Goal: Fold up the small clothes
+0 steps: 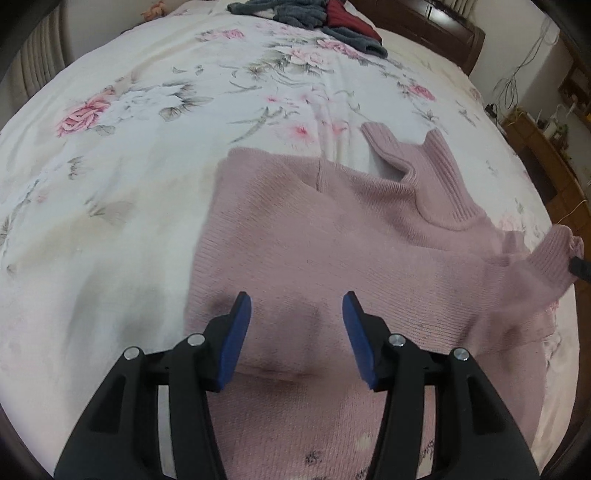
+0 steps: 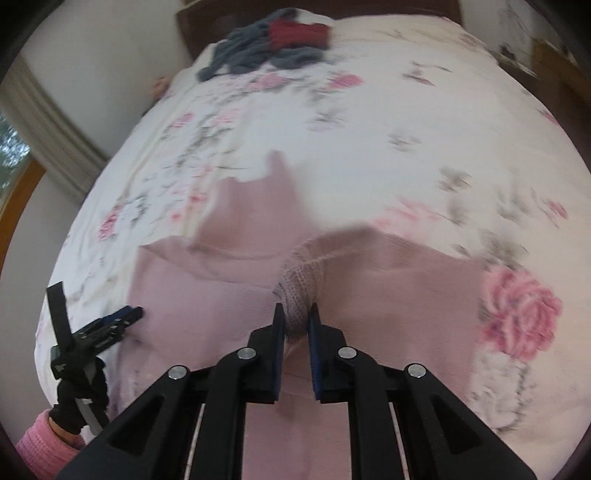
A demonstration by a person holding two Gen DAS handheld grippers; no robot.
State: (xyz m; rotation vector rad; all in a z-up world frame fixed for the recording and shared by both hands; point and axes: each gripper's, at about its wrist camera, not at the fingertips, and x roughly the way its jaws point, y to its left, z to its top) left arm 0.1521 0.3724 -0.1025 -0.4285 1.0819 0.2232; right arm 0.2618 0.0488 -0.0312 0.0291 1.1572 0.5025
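Pink knit sweater (image 1: pixel 332 236), ribbed turtleneck collar, lying spread on the bed (image 1: pixel 147 147), which is covered by a white floral sheet with pink roses. One sleeve is already laid across the body; the ribbed cuff (image 1: pixel 554 258) of the other sleeve is lifted at the sweater's edge.

Left tongs (image 1: pixel 296 306): released, blue pads wide apart, hovering over the lower body of the sweater and gripping nothing. A shallow crease lies in the knit between them.

Right tongs (image 2: pixel 296 314): clenched on a bunched fold of the sweater's knit, the cloth pinched between both pads and pulled up from the bed. This view is blurred.

Other items: heap of grey and dark red clothes (image 1: pixel 314 18) at the far end of the bed, well apart from the sweater. Dark wooden headboard (image 1: pixel 443 33) behind the heap. Wooden cabinet (image 1: pixel 546 155) with cables beside the bed. Pink sleeve (image 2: pixel 40 446) of the person at the left tongs' handle.
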